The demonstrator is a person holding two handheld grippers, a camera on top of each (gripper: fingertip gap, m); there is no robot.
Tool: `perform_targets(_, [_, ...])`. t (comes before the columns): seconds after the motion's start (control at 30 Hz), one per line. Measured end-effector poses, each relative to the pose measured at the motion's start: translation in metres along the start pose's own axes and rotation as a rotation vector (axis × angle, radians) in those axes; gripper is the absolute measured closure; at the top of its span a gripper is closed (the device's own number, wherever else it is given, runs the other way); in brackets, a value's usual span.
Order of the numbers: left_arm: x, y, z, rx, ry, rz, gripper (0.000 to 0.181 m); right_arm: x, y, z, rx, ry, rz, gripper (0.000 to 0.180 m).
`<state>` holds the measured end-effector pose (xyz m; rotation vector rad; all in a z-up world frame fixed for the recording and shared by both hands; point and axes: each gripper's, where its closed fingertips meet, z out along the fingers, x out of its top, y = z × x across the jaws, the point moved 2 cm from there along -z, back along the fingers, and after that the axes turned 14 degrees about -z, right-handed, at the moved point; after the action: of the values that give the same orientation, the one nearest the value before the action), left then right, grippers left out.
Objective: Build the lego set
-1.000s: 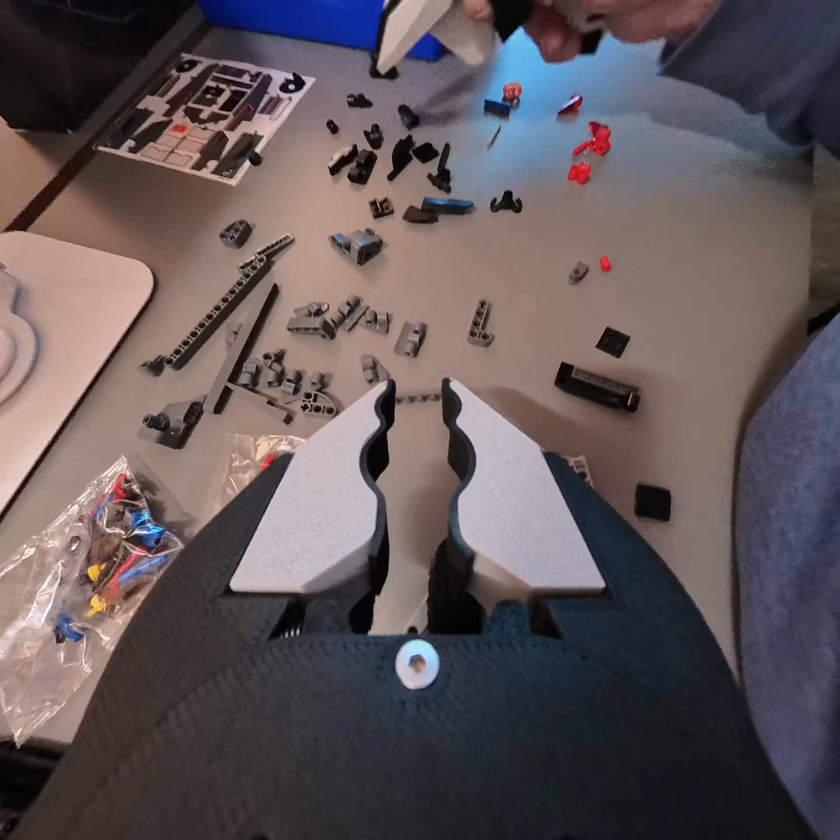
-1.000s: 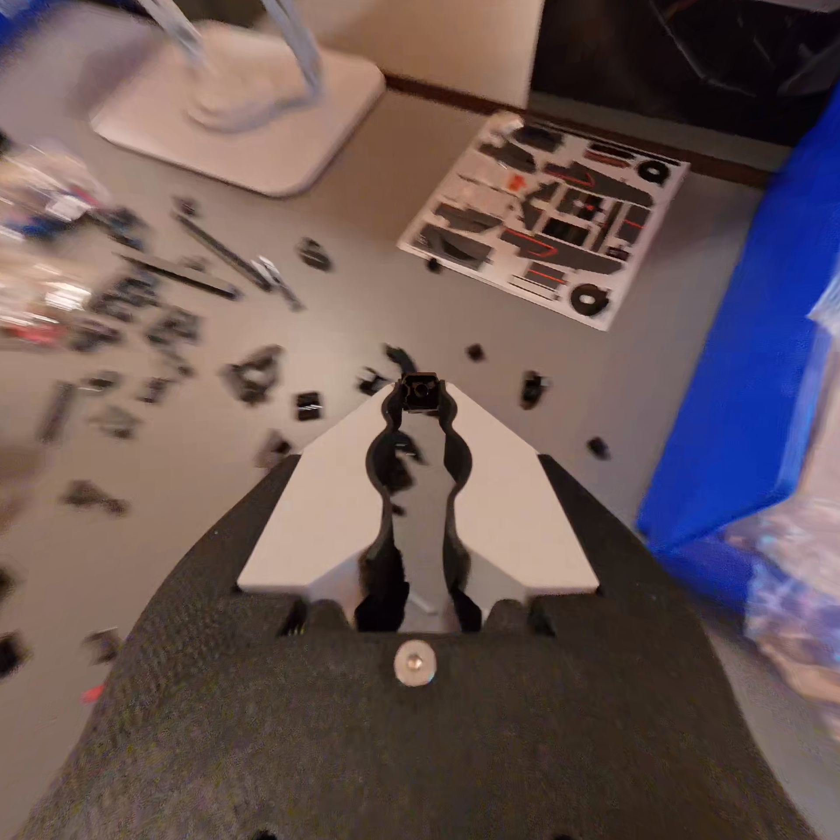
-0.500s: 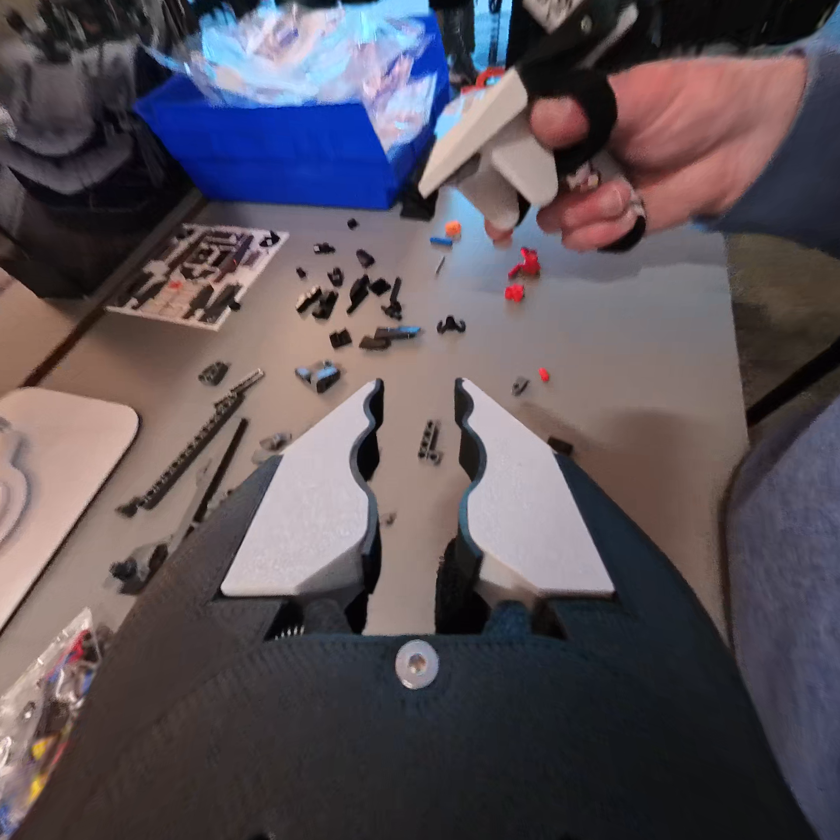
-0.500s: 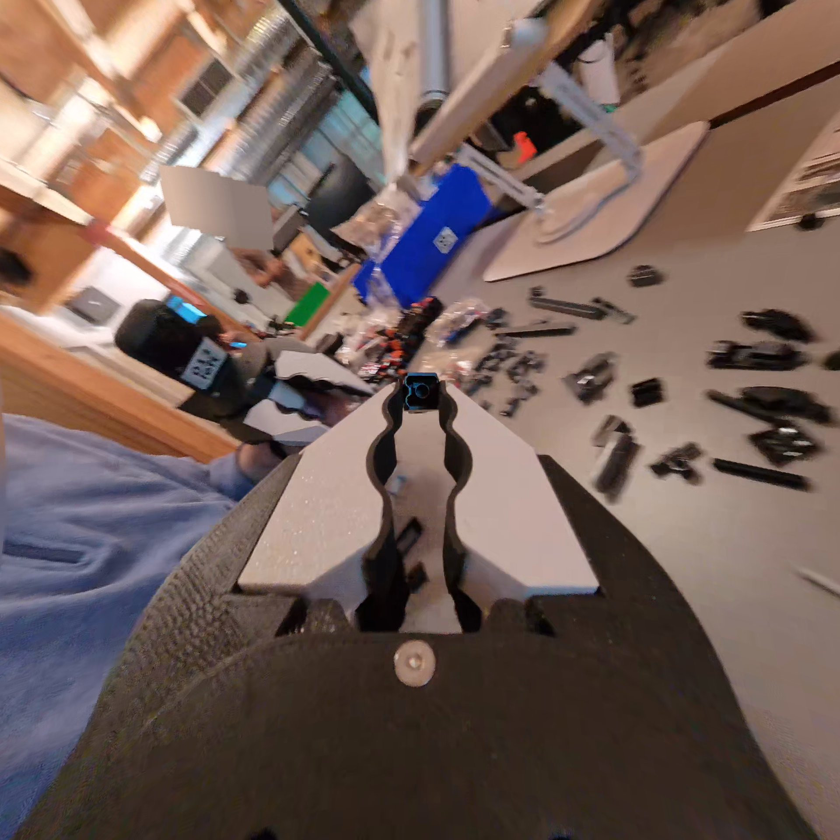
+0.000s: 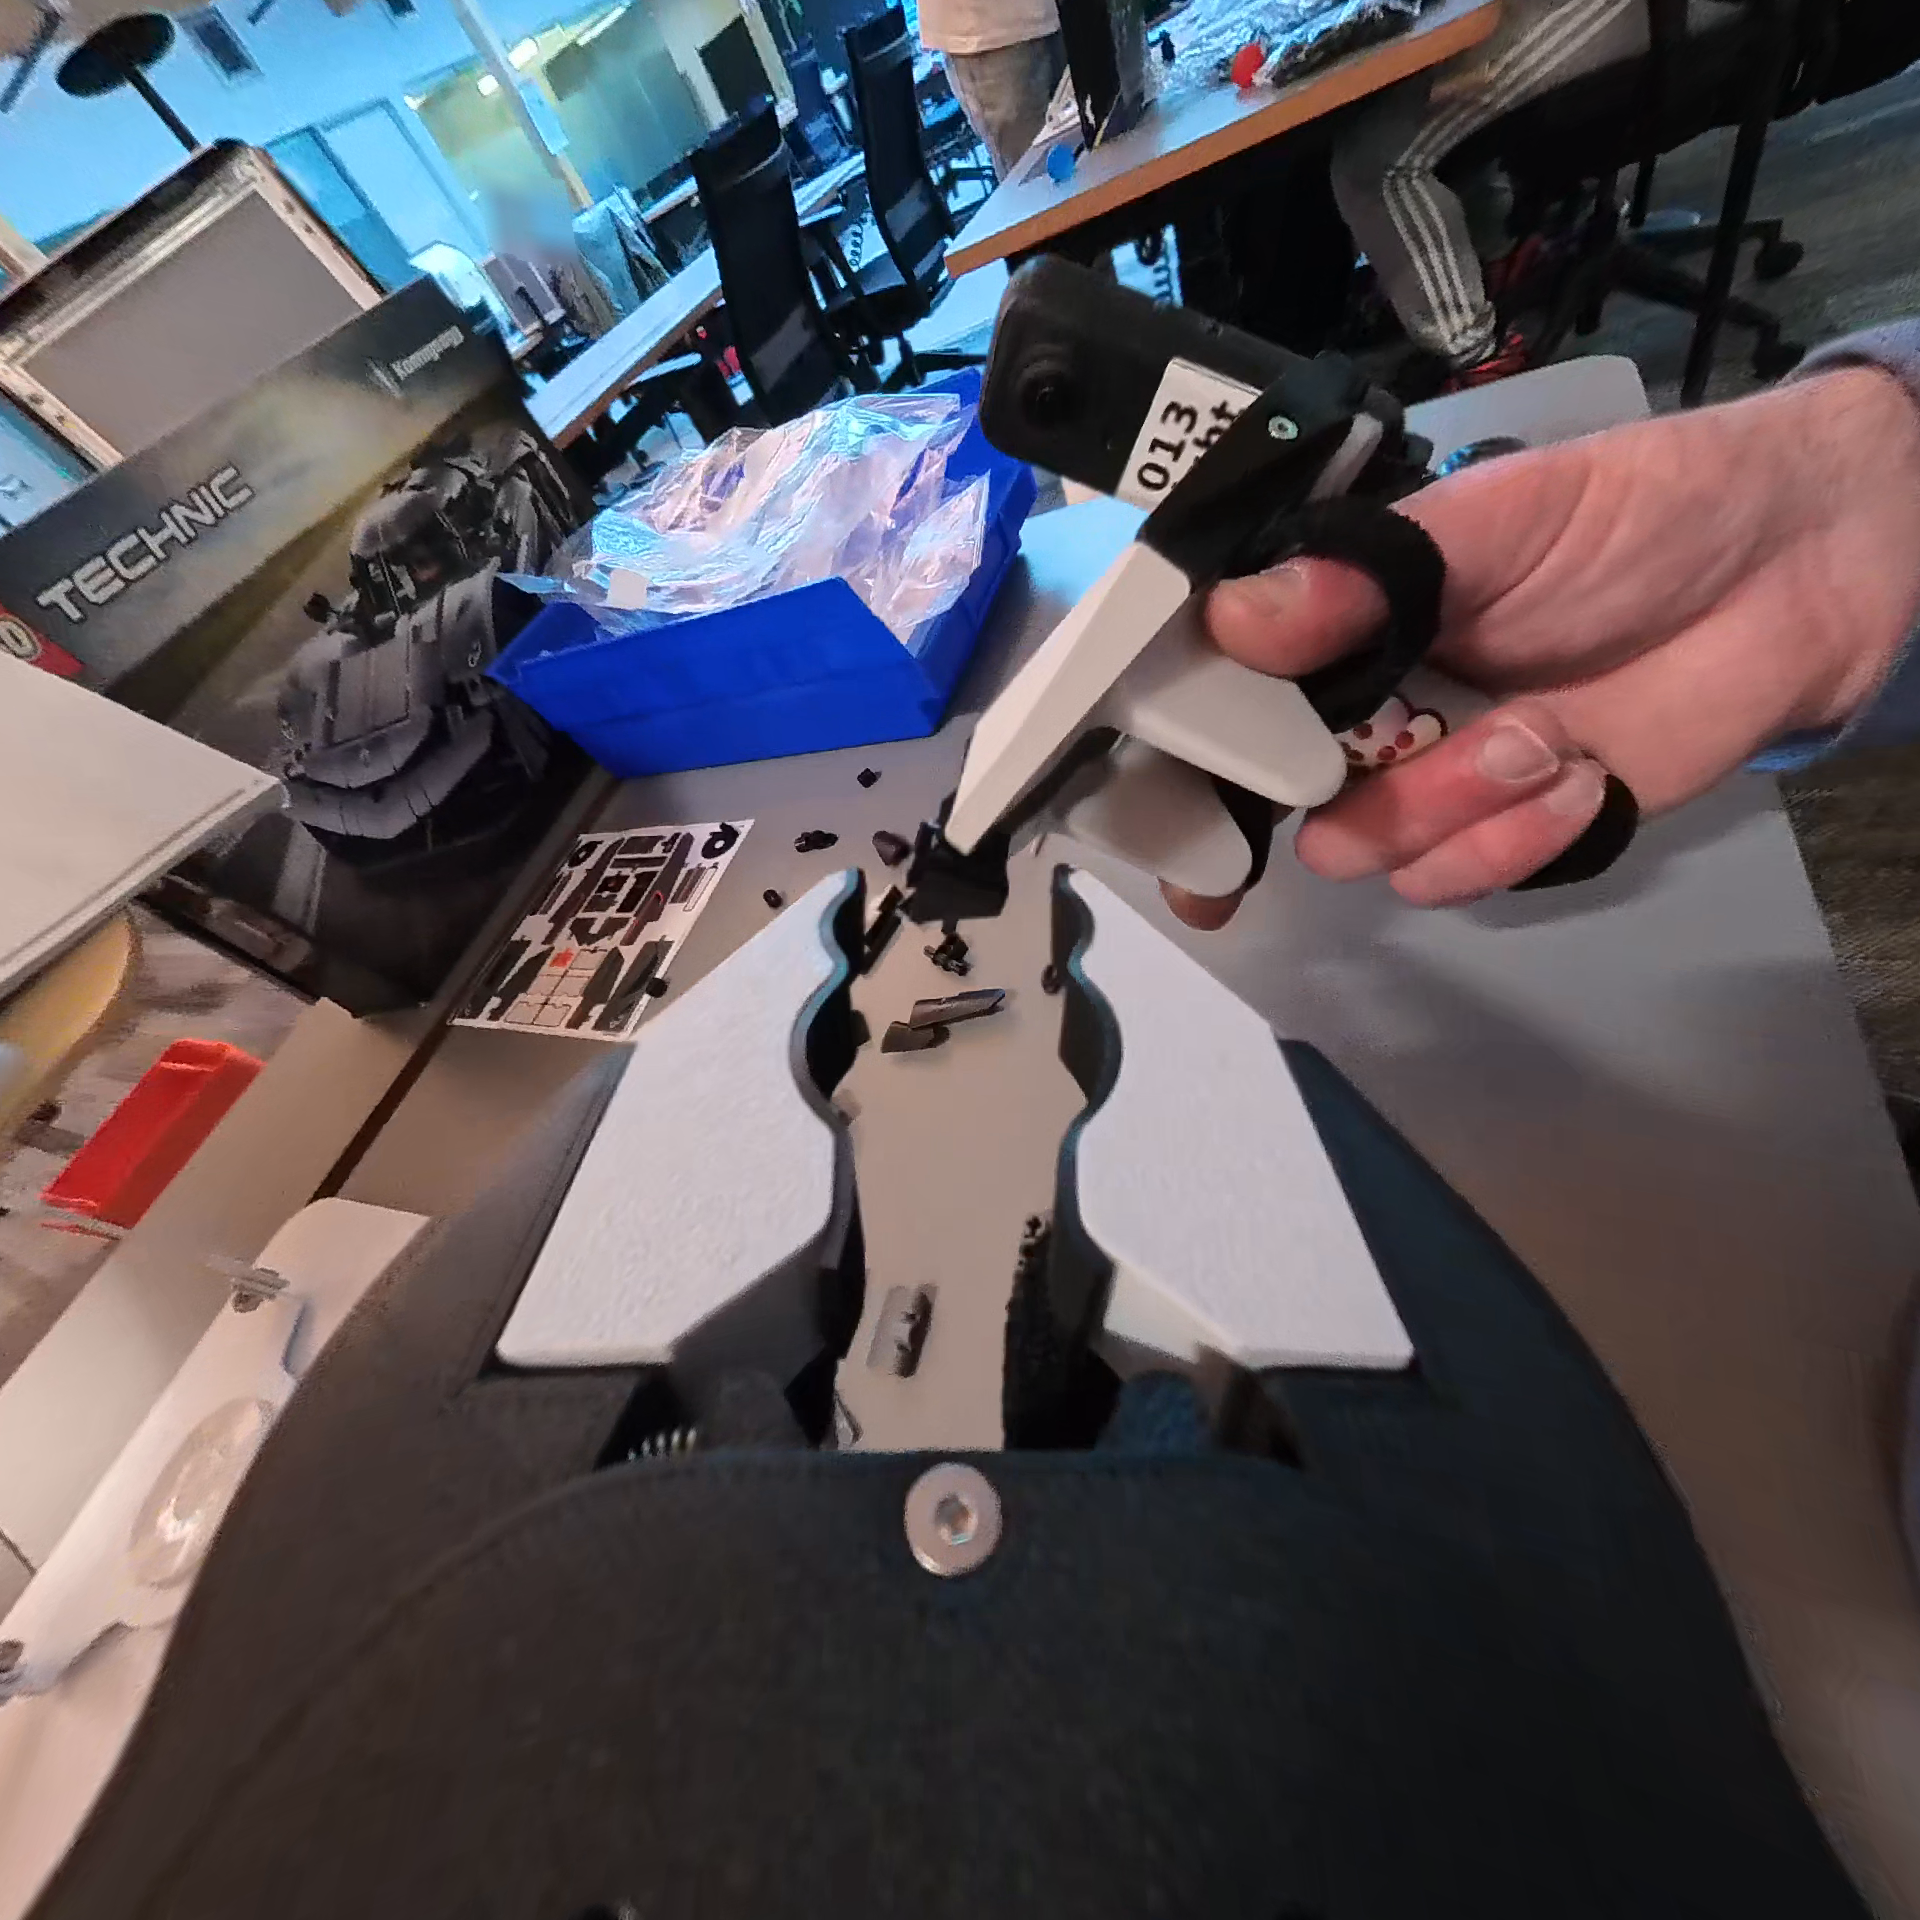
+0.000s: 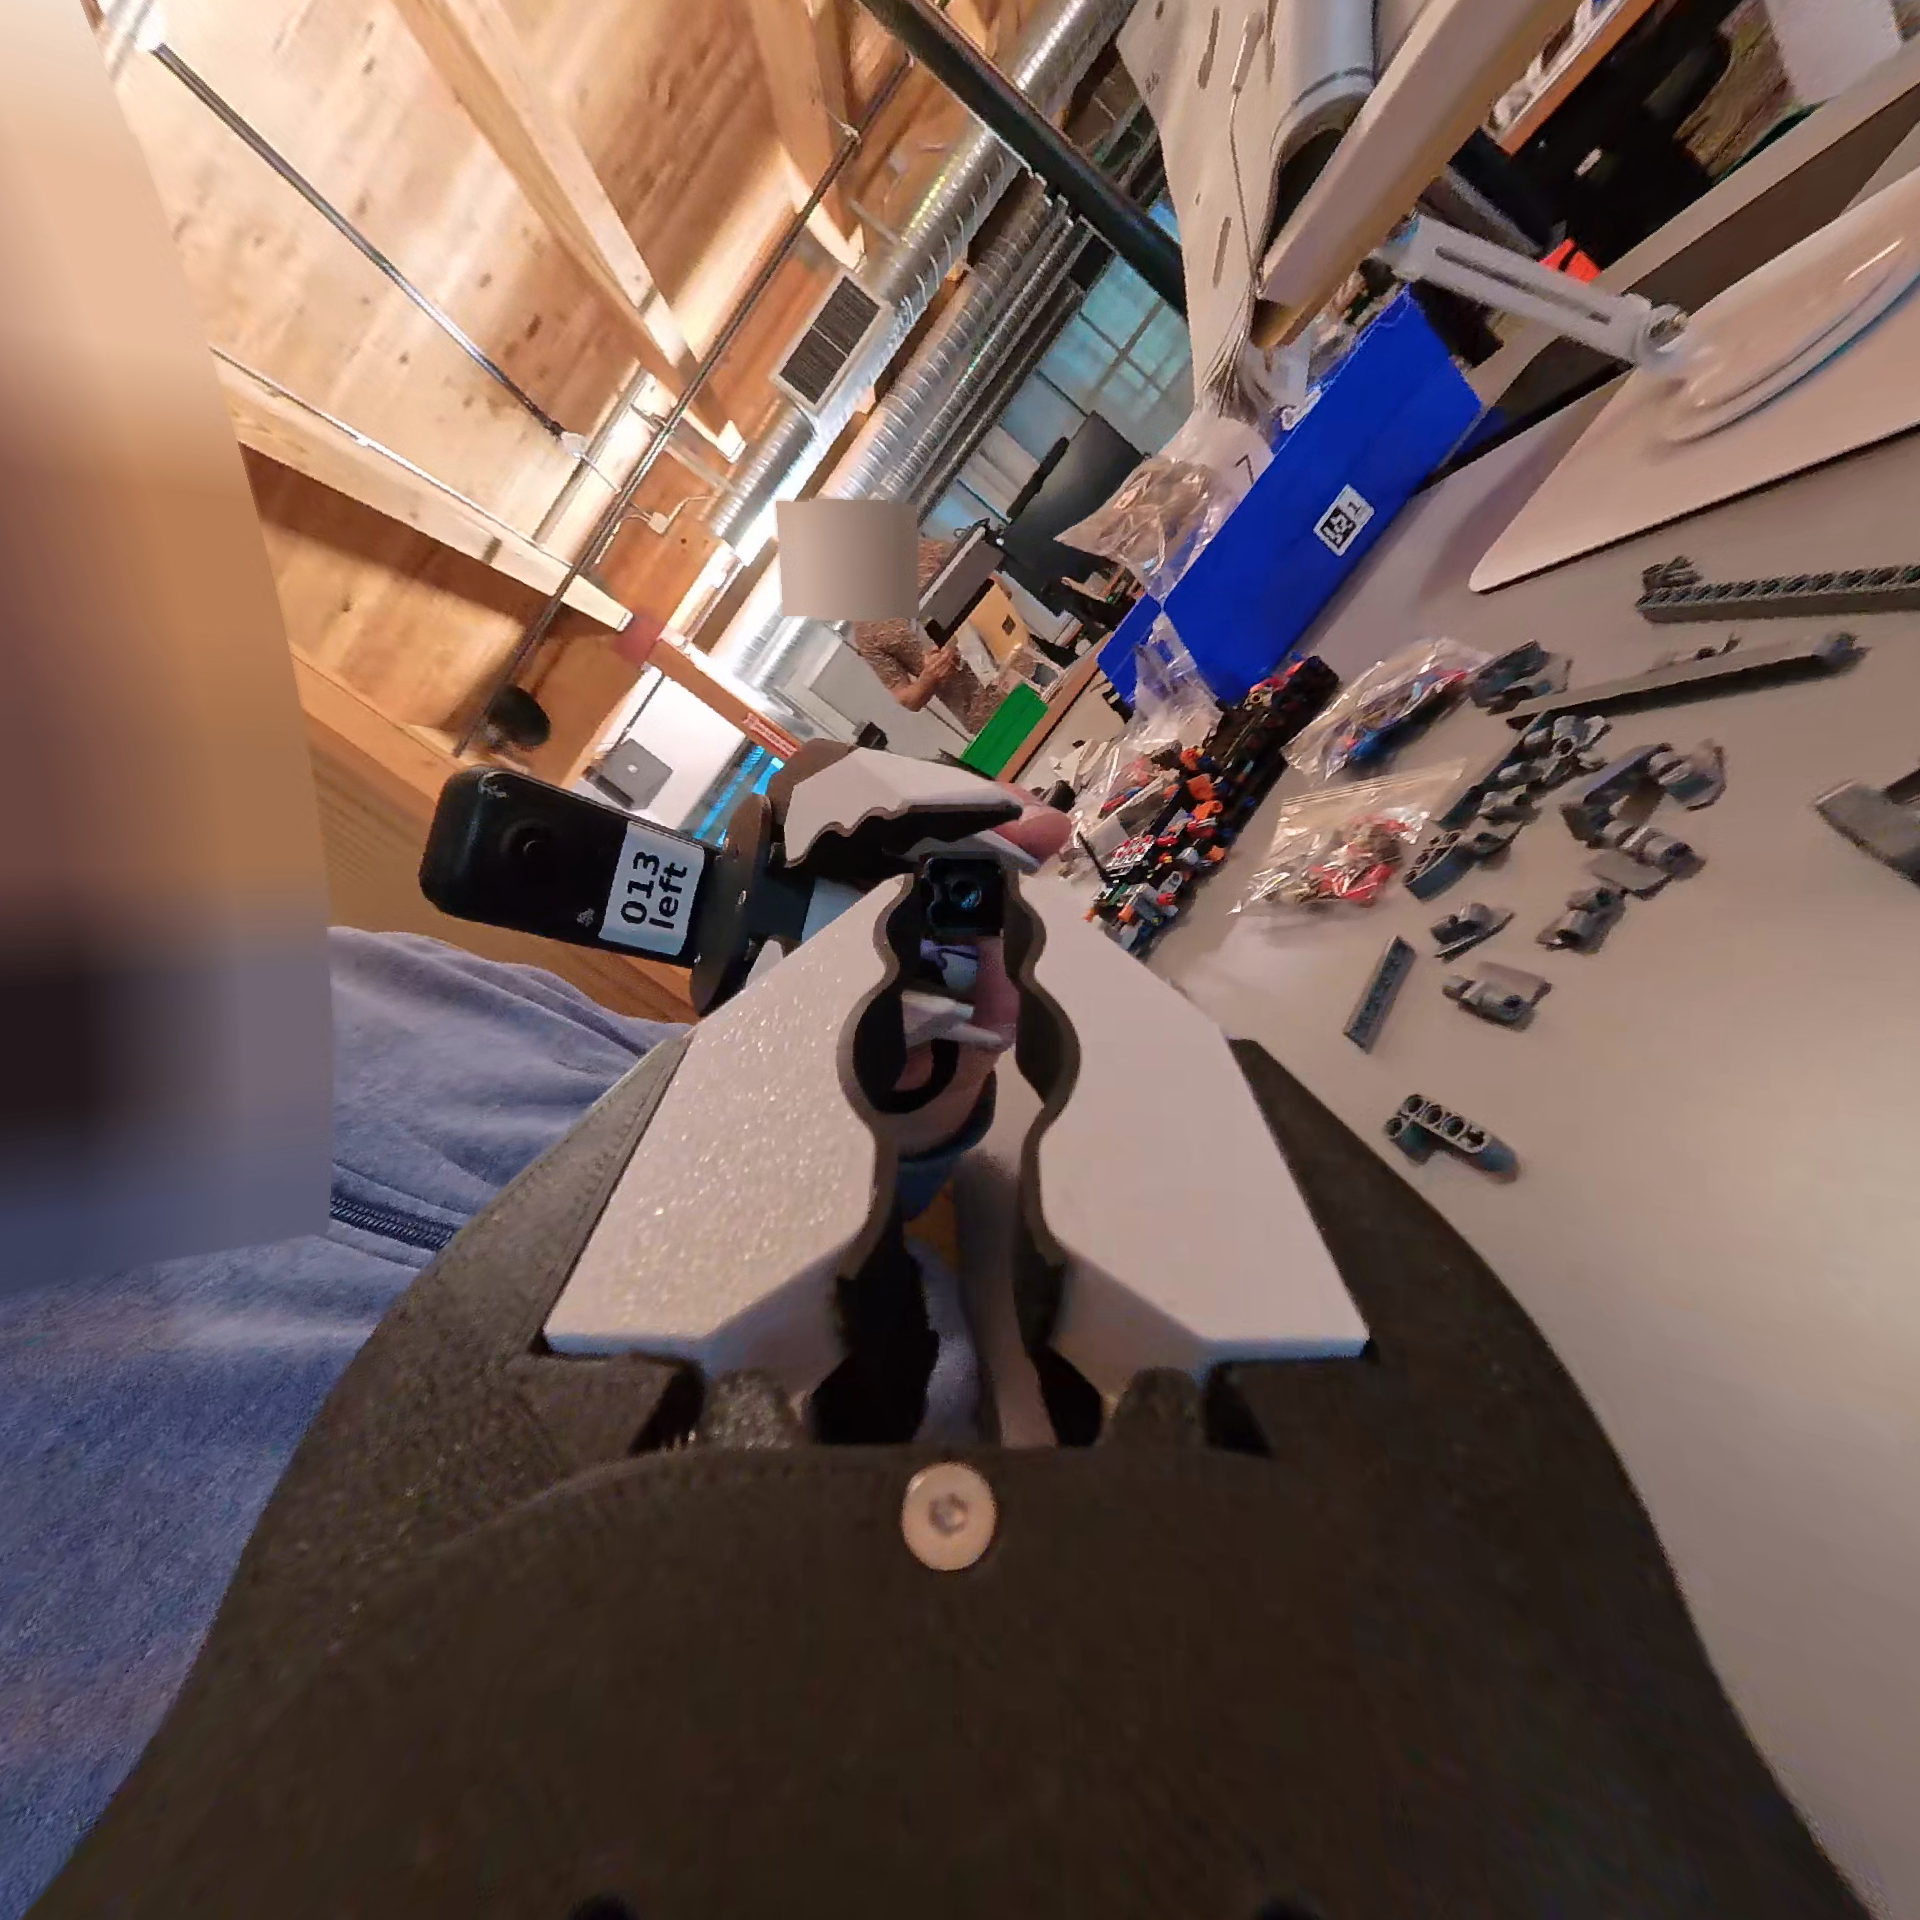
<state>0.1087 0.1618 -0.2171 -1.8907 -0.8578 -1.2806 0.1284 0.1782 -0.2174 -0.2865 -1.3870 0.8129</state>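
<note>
My right gripper [image 6: 961, 883] is shut on a small black lego piece [image 6: 961, 896] and holds it in the air, above the grey table [image 5: 1455, 1039]. In the left wrist view a hand brings that right gripper [image 5: 966, 854] in from the upper right, and the black piece [image 5: 954, 891] sits at its tip. My left gripper [image 5: 958, 902] is open, with the black piece in the gap between its fingertips. I cannot tell if they touch it. The left gripper [image 6: 987, 823] faces the piece in the right wrist view.
Loose black pieces [image 5: 940, 1020] and a sticker sheet [image 5: 603, 935] lie beyond the grippers, before a blue bin [image 5: 758, 665] of bags and the set's box [image 5: 260, 623]. Grey pieces [image 6: 1558, 790], a long beam [image 6: 1766, 603] and parts bags [image 6: 1351, 862] lie on the table. My two grippers' fingertips are within a few centimetres of each other. The long beam [image 6: 1766, 603] is about equally far from each gripper, around 25 cm.
Both grippers rose from the table and turned toward each other. The right gripper carried the black piece to the left fingertips. The left jaws opened a little wider.
</note>
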Motion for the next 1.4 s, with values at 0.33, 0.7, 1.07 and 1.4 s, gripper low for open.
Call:
perform_targets(0.33, [-0.011, 0.001, 0.004, 0.003, -0.081, 0.024, 0.164, -0.006, 0.008, -0.003, -0.127, -0.056, -0.059, 0.159])
perform_targets(0.7, [-0.028, 0.005, 0.011, 0.044, -0.265, 0.206, 0.164, -0.017, 0.009, -0.005, -0.439, -0.377, -0.372, 0.153])
perform_targets(1.07, [-0.03, 0.013, 0.013, 0.038, -0.27, 0.241, 0.163, -0.026, 0.009, -0.007, -0.425, -0.369, -0.346, 0.167])
perform_targets(1.4, [-0.021, 0.019, -0.003, -0.1, -0.137, 0.094, 0.161, -0.026, -0.009, -0.004, -0.174, -0.229, -0.137, 0.168])
